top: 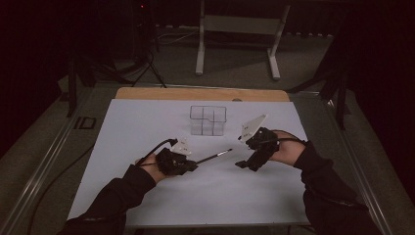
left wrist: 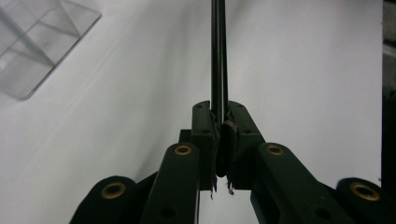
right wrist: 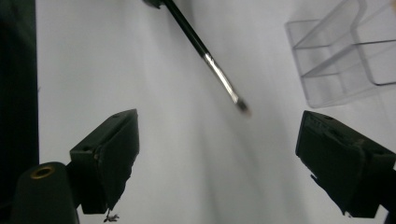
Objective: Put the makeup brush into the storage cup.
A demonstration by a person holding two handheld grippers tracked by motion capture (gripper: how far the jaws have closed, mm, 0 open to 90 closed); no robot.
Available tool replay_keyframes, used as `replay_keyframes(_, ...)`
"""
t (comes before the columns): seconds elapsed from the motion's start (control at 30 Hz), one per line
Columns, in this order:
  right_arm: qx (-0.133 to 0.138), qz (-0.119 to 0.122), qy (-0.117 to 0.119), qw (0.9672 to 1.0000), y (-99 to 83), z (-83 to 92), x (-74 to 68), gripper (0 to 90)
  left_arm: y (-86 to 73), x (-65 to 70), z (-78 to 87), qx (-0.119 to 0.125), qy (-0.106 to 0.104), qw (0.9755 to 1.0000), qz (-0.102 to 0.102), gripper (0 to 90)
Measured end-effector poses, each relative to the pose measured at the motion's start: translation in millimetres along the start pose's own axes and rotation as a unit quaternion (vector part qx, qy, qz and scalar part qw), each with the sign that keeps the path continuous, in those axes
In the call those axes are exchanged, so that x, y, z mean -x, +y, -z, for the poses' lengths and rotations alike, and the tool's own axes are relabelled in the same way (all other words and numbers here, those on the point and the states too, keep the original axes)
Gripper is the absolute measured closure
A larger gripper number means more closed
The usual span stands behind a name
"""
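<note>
While the left gripper (top: 195, 164) clamps the brush (top: 215, 156), the right gripper (right wrist: 217, 161) gapes just beside it.

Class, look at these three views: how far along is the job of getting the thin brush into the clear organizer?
Done: the left gripper is shut on the thin brush, clamped by its handle and off the white sheet. In hand: the brush tip points toward the right gripper, whose fingers stand wide open with nothing between them. Left: the clear organizer looks empty, so the brush probably still has to go in.
</note>
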State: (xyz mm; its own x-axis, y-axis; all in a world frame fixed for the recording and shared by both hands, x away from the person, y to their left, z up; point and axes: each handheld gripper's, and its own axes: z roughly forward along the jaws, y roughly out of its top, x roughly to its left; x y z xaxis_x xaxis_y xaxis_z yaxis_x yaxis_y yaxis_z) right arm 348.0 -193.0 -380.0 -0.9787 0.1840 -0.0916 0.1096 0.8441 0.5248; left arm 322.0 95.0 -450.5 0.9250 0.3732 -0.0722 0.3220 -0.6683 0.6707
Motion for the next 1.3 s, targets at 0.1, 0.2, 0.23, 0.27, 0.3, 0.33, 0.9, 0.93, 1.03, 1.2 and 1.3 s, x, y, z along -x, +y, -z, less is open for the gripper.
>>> replay_keyframes(0.1,0.037,-0.015,-0.018,0.999,-3.2,5.4,0.2,14.1,-6.0,-1.9,4.4,0.013,0.008,0.9998,0.014,85.2)
replay_keyframes(0.2,0.066,-0.029,-0.033,0.9968,-5.5,8.8,-2.4,14.2,-11.5,-3.5,8.4,0.025,0.013,0.9992,0.029,85.2)
replay_keyframes(0.23,0.073,-0.039,-0.028,0.9962,-6.4,9.4,-3.1,14.1,-13.6,-3.9,9.9,0.034,0.017,0.9987,0.035,85.2)
replay_keyframes(0.27,0.081,-0.045,-0.029,0.9953,-7.4,9.4,-4.1,14.1,-15.3,-4.3,11.1,0.037,0.019,0.9982,0.042,85.2)
replay_keyframes(0.3,0.089,-0.05,-0.034,0.9942,-8.6,9.2,-5.6,14.1,-17.2,-4.6,12.4,0.045,0.02,0.9976,0.048,85.2)
replay_keyframes(0.33,0.094,-0.054,-0.035,0.9935,-9.6,8.7,-6.8,14.0,-19.1,-4.8,13.9,0.052,0.025,0.9968,0.055,85.2)
replay_keyframes(0.9,0.21,-0.126,-0.126,0.9613,-21.9,-11.7,-38.9,12.0,-46.0,3.9,31.0,0.134,0.064,0.9823,0.114,85.2)
replay_keyframes(0.93,0.22,-0.131,-0.127,0.9583,-22.8,-12.5,-40.0,12.0,-48.0,4.6,31.6,0.141,0.069,0.9808,0.116,85.2)
replay_keyframes(1.03,0.236,-0.136,-0.135,0.9528,-24.3,-15.3,-43.7,12.0,-53.3,6.7,33.2,0.161,0.074,0.9763,0.124,85.2)
replay_keyframes(1.2,0.254,-0.145,-0.129,0.9476,-25.8,-19.8,-48.2,12.0,-61.5,10.5,35.8,0.202,0.081,0.966,0.14,85.2)
replay_keyframes(1.3,0.253,-0.142,-0.126,0.9485,-25.8,-22.7,-50.0,12.0,-64.9,12.3,35.9,0.217,0.086,0.9613,0.147,85.2)
